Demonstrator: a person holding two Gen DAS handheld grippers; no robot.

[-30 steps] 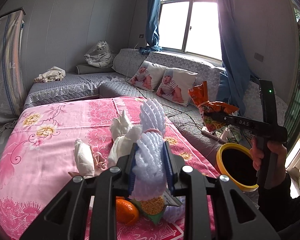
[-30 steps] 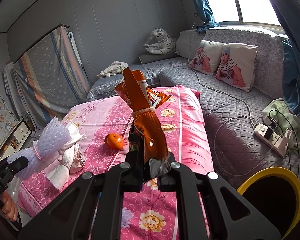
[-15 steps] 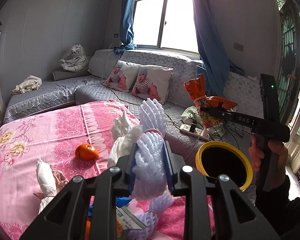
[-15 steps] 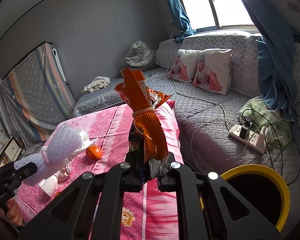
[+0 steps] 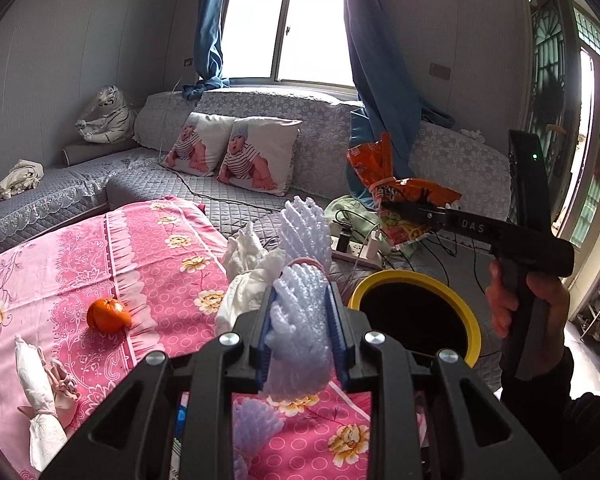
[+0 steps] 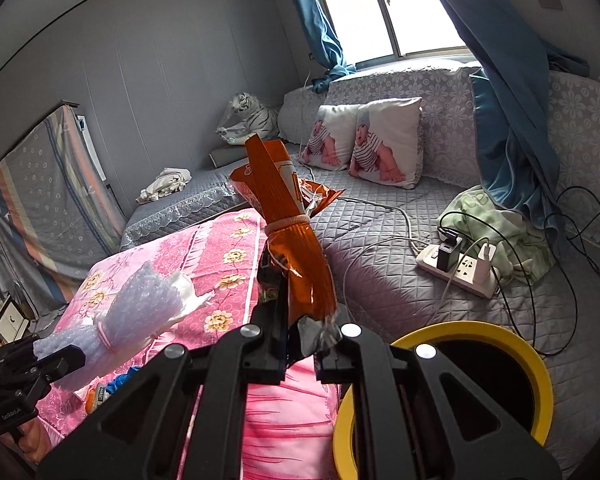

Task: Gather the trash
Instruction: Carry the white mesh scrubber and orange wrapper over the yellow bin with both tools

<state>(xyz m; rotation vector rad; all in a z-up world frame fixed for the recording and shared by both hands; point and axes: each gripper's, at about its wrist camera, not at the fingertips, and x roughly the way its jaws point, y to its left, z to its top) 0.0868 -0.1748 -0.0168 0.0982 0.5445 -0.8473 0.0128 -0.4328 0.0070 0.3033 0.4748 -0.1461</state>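
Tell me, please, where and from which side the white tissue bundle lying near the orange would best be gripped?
Probably from above, at the tissue bundle's cinched waist, jaws across its length: it lies flat on the pink cloth, narrowest there, apart from the orange.

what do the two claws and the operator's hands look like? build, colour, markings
Both claws are matte black plastic, forked frames with silver screw heads. The left claw has blue pads inside its fingers. The right claw carries white "DAS" lettering on its body, a pistol-style grip and a green LED on an upright black block. The right hand is bare, with a dark sleeve at the wrist.
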